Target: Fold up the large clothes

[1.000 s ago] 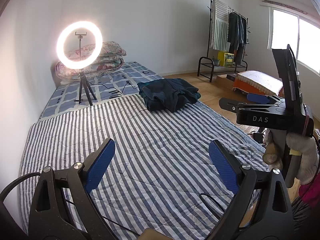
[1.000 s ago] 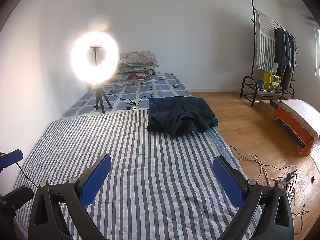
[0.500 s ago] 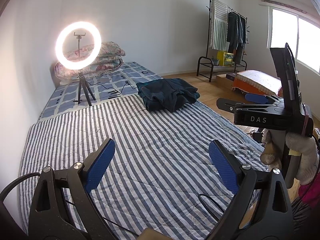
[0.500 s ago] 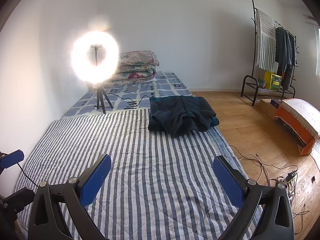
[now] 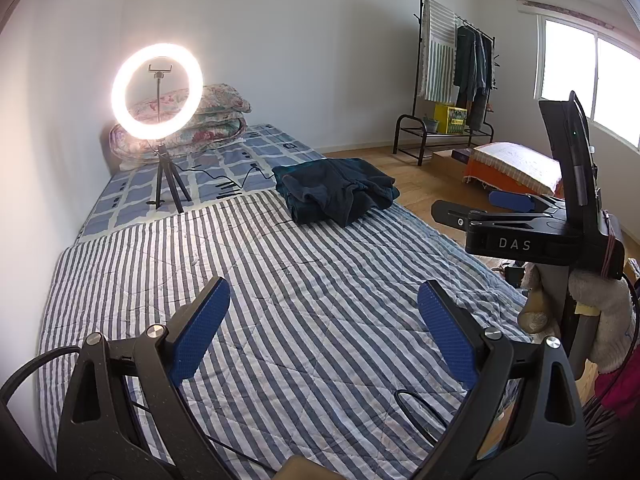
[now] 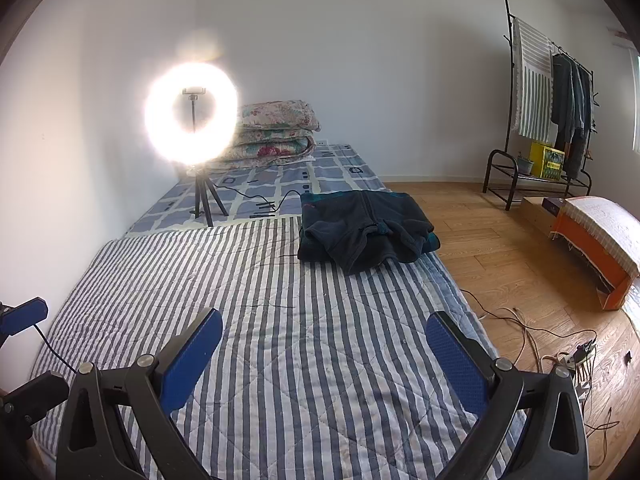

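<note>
My left gripper (image 5: 322,330) and right gripper (image 6: 324,354) both spread wide and empty above the striped quilt (image 6: 280,320), dark folded jacket (image 6: 362,230) lying at the quilt's far edge, lit ring light (image 6: 191,114) on tripod beyond, glare blurring its rim, cable (image 6: 256,198) trailing nearby, clothes rack (image 6: 548,100) cut off at right

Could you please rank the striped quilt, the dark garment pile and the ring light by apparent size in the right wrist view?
1. Striped quilt, by far the largest.
2. Dark garment pile.
3. Ring light, though glare swells it, so second and third are uncertain.
</note>
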Demonstrator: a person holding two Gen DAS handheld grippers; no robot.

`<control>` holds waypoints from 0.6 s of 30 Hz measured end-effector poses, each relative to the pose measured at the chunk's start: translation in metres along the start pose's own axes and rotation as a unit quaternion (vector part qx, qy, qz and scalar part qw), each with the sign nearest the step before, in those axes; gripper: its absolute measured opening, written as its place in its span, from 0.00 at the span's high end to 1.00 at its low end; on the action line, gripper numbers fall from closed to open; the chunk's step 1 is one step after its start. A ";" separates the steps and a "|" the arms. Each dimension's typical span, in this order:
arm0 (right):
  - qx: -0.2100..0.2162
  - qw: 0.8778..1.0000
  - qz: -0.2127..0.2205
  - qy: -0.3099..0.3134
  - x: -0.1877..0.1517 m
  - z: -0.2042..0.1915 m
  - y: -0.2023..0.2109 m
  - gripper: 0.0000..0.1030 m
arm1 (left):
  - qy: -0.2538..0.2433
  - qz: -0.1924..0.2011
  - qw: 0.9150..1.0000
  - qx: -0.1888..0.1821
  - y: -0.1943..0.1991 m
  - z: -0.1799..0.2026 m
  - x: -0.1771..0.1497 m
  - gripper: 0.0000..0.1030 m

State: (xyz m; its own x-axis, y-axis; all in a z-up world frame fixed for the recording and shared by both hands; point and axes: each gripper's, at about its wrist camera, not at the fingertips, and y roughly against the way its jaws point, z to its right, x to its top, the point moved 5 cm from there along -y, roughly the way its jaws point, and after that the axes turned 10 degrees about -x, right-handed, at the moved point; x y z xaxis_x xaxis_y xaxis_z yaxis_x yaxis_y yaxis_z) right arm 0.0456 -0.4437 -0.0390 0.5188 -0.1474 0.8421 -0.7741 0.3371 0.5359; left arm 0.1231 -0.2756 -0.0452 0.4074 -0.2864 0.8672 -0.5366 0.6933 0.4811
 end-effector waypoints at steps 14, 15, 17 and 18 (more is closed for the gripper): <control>-0.001 1.000 -0.001 0.000 -0.001 0.000 -0.001 0.00 | -0.002 0.002 1.000 0.006 0.000 0.000 0.001 0.06; -0.001 1.000 -0.001 0.000 -0.001 -0.001 -0.001 0.00 | -0.002 0.002 1.000 0.008 0.000 0.000 0.001 0.06; -0.001 1.000 -0.001 0.000 -0.001 -0.001 0.000 0.00 | -0.005 0.003 1.000 0.016 0.000 0.000 0.002 0.06; -0.001 1.000 -0.001 0.000 -0.001 -0.001 0.000 0.00 | -0.006 0.004 1.000 0.021 0.000 0.000 0.002 0.06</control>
State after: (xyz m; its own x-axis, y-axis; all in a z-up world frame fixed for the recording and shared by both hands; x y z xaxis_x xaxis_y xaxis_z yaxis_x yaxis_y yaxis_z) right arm 0.0456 -0.4430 -0.0401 0.5200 -0.1485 0.8412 -0.7722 0.3393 0.5372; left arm 0.1241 -0.2760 -0.0432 0.3933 -0.2891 0.8728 -0.5701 0.6681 0.4782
